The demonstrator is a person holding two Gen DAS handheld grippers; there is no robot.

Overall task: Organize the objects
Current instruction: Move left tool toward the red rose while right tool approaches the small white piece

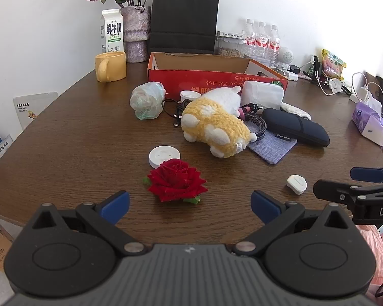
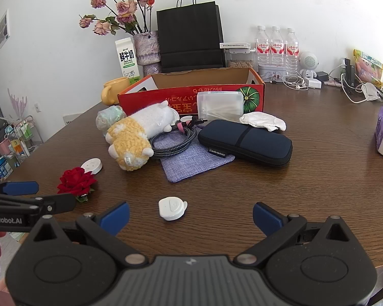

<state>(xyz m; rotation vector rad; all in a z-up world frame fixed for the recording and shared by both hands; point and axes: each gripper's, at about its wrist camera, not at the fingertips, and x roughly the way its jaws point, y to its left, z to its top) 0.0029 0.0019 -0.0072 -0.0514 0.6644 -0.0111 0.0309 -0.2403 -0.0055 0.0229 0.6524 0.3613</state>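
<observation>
Cardboard, red on the outside and open at the top, the box [image 1: 217, 76] stands at the far side of the worktop [image 1: 76, 140], at twelve o'clock from both grippers; in my judgement it is where the loose things belong. Before it lies the yellow-and-white plush toy [image 1: 214, 122], its long axis running from about eleven o'clock to five in the left view, white head end toward the box. The dark pouch [image 2: 245, 140] lies crosswise at one o'clock from the right gripper [image 2: 190, 216]. The red rose [image 1: 177, 181] lies bloom up just ahead of the left gripper [image 1: 190, 205], at twelve o'clock. The small white tag [image 2: 172, 207] lies just ahead of the right gripper, slightly toward eleven, long axis crosswise. Both pairs of fingers are spread wide and hold nothing. Each gripper is nearer its own item.
</observation>
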